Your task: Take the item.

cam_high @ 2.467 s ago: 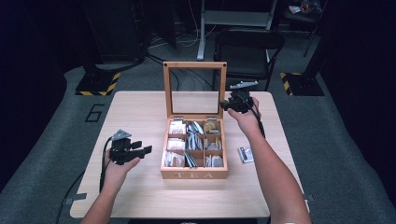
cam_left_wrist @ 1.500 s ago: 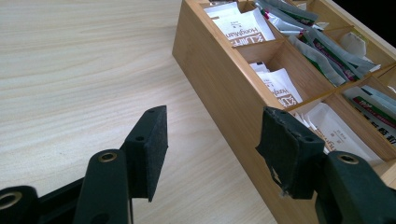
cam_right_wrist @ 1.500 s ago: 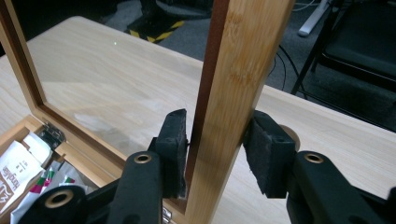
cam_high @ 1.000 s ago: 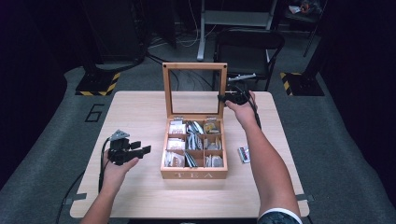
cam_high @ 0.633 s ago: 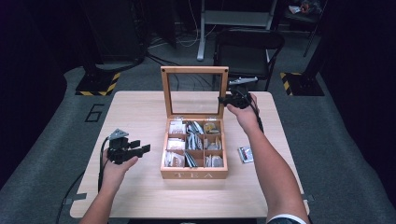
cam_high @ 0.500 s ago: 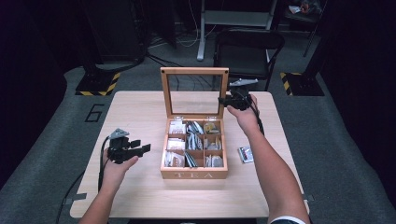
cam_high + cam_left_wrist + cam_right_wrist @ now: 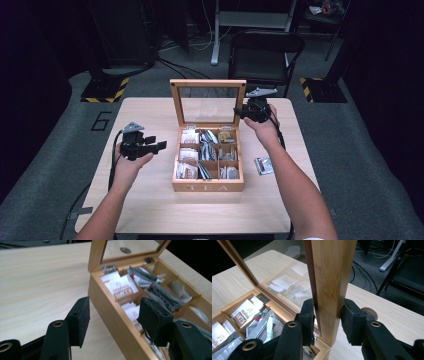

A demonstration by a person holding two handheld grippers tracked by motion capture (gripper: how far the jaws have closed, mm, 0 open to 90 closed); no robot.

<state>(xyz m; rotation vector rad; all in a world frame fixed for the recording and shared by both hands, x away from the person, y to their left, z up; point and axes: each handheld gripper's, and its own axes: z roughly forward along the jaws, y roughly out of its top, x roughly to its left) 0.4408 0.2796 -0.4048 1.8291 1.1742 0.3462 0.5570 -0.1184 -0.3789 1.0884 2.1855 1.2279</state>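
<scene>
The right gripper [image 7: 327, 315] has its jaws clamped on the side rail of the tea box's glass lid [image 7: 329, 277], which stands about upright, so the closing looks barely begun. The left gripper [image 7: 112, 320] hangs open and empty, the tea box [image 7: 110, 312] wall between its pads [image 7: 81, 320], apparently untouched. Bare table [image 7: 150, 110] lies beyond both.

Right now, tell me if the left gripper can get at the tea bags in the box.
Probably yes: the lid stands upright, held by the right gripper, so the tea bags lie uncovered, and the left gripper hovers open beside the box.
</scene>
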